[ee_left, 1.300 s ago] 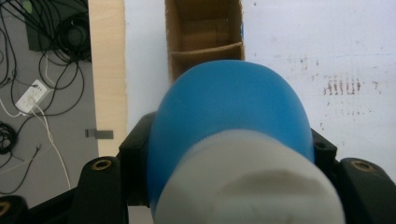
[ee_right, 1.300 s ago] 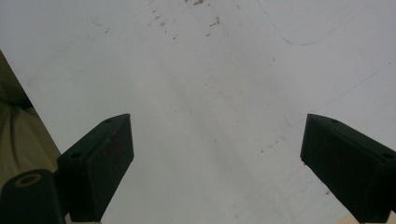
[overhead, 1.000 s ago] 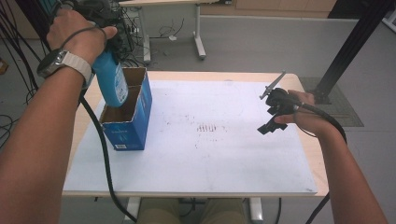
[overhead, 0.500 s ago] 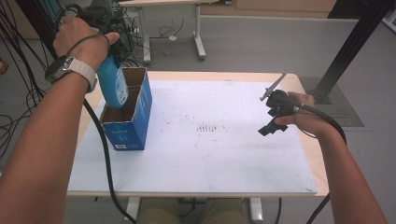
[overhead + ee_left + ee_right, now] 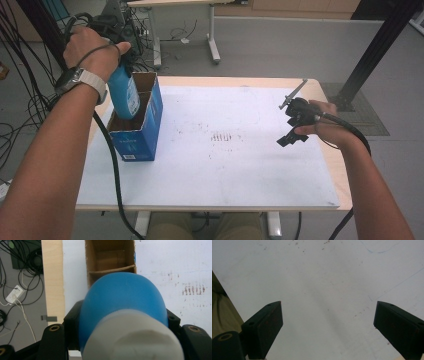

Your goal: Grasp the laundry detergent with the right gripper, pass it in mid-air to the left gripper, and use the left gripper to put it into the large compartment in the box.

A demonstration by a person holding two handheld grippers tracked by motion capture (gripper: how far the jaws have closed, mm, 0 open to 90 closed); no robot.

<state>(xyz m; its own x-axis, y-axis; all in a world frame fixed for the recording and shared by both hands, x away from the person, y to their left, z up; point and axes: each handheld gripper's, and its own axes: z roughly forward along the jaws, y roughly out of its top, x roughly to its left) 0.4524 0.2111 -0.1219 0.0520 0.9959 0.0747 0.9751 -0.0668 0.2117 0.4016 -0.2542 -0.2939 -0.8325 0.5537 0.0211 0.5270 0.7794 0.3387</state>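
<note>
The left gripper point(image 5: 117, 60) was clamped on a blue bottle point(image 5: 123, 95), with its jaws pressed against the bottle's shoulder on either side, just below the white cap point(image 5: 132, 340). The bottle hung base-down and roughly upright, tilted slightly. Its lower end sat inside the open top of a blue cardboard box point(image 5: 137, 132) at the left part of the tabletop point(image 5: 200, 81). Gripping near the cap left the body of the bottle free to pass between the box walls, which was judged to be the reason for the high hold.

The left gripper view looked down along the bottle into the box. A cardboard divider point(image 5: 112, 268) split the interior into compartments. The bottle was positioned over the compartment nearer the camera, though its exact seating could not be confirmed, because the bottle itself hid the floor of that compartment.

The right gripper point(image 5: 292, 131) was held over the right part of the tabletop, well apart from the box. Its jaws stood wide apart with nothing between them, and its view showed bare white sheet point(image 5: 324, 290) beneath. This idle position kept the second hand clear of the insertion path.

The step in hand was judged to be lowering the bottle into the box. Release would be appropriate only once the base rested on the box floor. A premature release risked tipping the bottle against the divider.
</note>
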